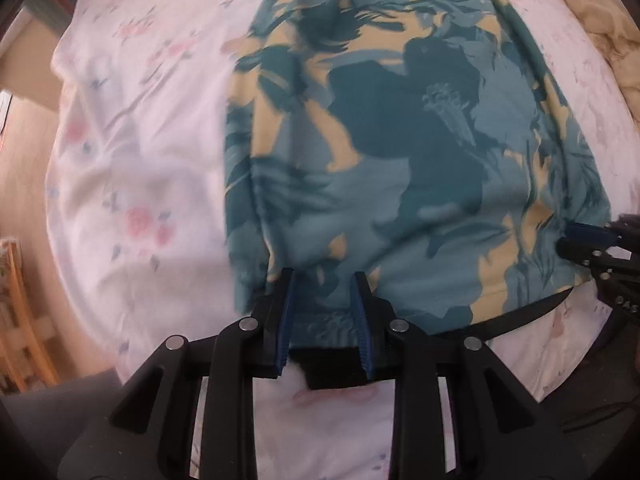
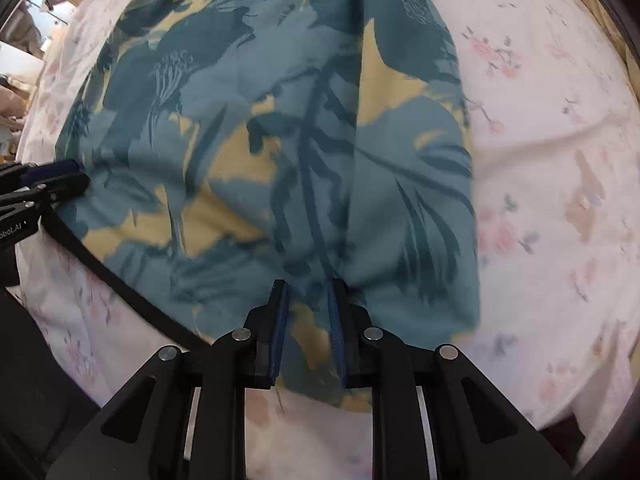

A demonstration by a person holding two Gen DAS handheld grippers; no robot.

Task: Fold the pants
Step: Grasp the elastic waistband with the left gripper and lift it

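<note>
Teal pants with a yellow and dark leaf print lie spread on a white floral bed sheet. My left gripper sits over the near edge, at the black waistband, with cloth between its parted jaws. My right gripper straddles the near edge of the pants the same way, with a fold of cloth between its fingers. Each gripper shows at the side of the other view: the right one and the left one. A black drawstring trails from the waistband.
The floral sheet extends around the pants on both sides. A tan quilt lies at the far right. A wooden piece of furniture stands beside the bed on the left, over a light floor.
</note>
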